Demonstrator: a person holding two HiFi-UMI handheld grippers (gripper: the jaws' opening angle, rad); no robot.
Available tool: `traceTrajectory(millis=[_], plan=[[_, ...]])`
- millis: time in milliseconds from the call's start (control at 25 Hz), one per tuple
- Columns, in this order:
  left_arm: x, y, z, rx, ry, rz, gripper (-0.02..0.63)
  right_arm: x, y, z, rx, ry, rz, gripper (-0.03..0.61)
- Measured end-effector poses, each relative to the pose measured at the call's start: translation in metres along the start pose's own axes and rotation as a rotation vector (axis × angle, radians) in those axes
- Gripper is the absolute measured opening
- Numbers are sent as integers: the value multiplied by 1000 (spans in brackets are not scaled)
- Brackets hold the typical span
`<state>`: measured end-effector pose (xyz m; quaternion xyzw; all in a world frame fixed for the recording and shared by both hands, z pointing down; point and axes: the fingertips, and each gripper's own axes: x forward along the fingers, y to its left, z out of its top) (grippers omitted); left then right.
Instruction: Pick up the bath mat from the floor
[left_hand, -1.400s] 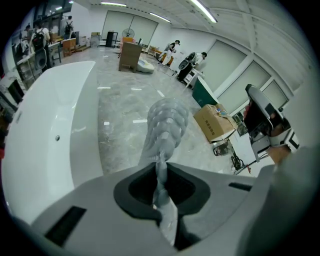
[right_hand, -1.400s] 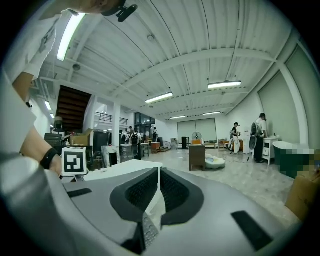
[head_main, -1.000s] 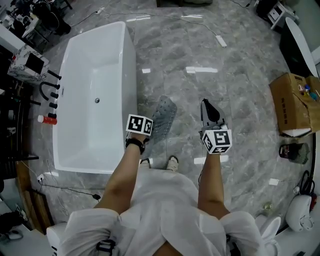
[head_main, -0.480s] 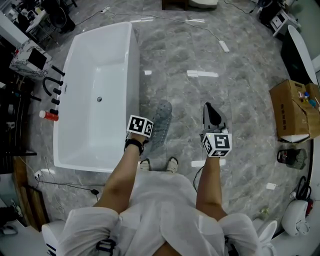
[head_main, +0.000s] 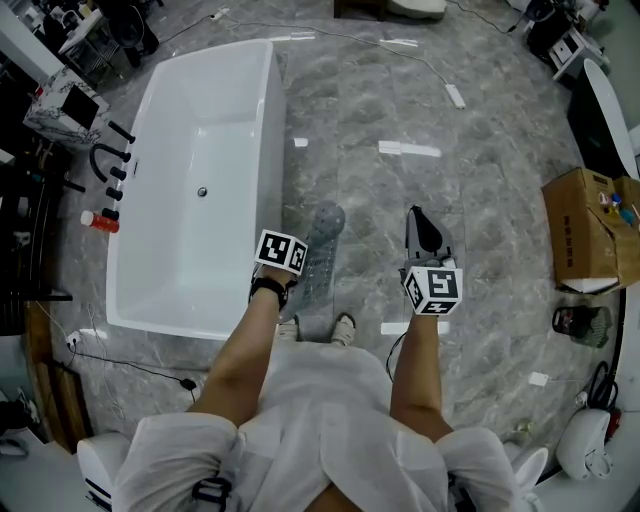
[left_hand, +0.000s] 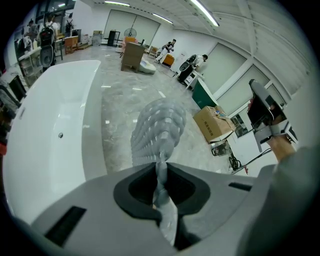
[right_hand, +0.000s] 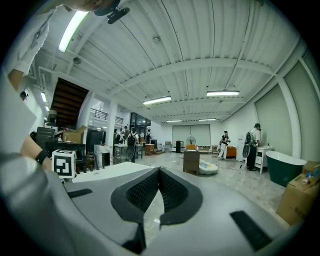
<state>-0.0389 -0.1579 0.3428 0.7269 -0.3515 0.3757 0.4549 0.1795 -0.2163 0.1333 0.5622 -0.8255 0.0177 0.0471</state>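
The left gripper had its jaws closed tight on one edge of the bath mat. The mat was pinched into a narrow fold between the pads. Beyond the jaws it widened into a rounded, curved panel. The mat was translucent grey, and its surface carried regular rows of small raised studs. In the head view the bath mat extended away from the left gripper, just beside the long wall of the bathtub and ahead of the person's shoes. Whether its far end touched the floor could not be determined.

The right gripper had its jaws together with nothing between them. In the head view the right gripper was level with the left one, apart from the mat.

The floor was glossy grey marble-pattern tile that reflected the ceiling lights. The white freestanding bathtub stood to the person's left. Black fittings and a red bottle were at its outer side. An open cardboard box stood well to the right. A white power strip lay on the floor further ahead.

The right gripper view showed a large hall with a ribbed ceiling and strip lights. A dark green tub stood at the right wall. Several people and a pedestal fan were at the far end.
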Motion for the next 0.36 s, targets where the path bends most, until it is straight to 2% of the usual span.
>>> traceTrajectory(millis=[360], plan=[[-2, 4, -8, -26, 1, -1, 41, 0, 0, -2, -7, 15, 11, 26]])
